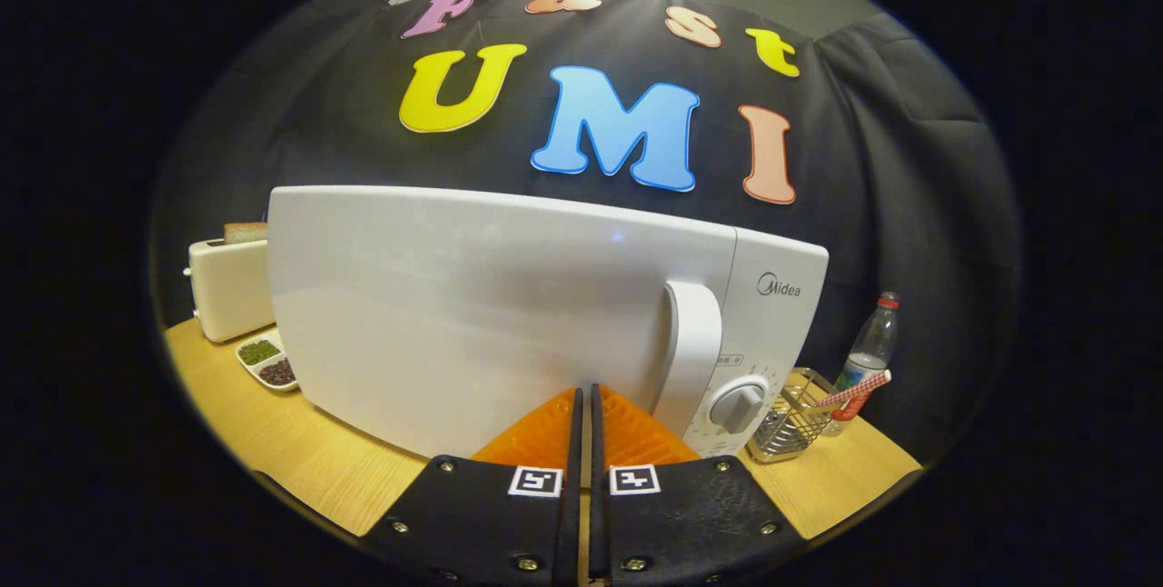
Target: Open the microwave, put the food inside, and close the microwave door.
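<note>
The tool [585, 392] has two ribbed, wedge-shaped fingers [545, 432] on black textured mounts; each mount bears a square black-and-white marker near its inner edge; round metal screws stud the mounts; fingers nearly together.

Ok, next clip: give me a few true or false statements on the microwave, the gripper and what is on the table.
1. The microwave door is shut. True.
2. The gripper holds food. False: its fingers are closed together, nothing between them, tips against the door just left of the handle.
3. A toaster stands left of the microwave. True.
4. The bottle lies flat. False: it stands upright behind the wire basket.
5. A dish sits in front of the toaster. True.
</note>
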Action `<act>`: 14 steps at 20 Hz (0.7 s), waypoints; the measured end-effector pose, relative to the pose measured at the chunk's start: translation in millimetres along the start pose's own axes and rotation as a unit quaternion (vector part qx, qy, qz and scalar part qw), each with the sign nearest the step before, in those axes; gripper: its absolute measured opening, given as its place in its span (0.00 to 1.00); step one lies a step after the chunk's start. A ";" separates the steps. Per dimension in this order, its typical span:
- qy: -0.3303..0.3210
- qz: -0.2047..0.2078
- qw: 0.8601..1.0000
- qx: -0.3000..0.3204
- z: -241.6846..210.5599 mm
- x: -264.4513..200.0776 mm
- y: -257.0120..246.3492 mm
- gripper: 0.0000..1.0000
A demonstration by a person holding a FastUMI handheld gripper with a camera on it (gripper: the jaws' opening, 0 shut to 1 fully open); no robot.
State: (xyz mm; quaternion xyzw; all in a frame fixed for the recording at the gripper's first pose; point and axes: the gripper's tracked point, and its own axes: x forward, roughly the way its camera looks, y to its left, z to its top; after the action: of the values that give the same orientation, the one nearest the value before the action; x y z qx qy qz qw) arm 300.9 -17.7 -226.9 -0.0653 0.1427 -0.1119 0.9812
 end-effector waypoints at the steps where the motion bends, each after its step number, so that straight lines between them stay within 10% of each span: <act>1: -0.002 0.008 1.000 0.009 3.6 -9.1 0.2 0.03; 14: -0.077 0.093 0.991 0.052 70.6 -236.9 -43.3 0.02</act>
State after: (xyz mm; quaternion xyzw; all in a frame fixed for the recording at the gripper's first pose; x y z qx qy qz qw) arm 91.8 3.7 -89.9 -0.0092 0.0661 -0.0221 0.9975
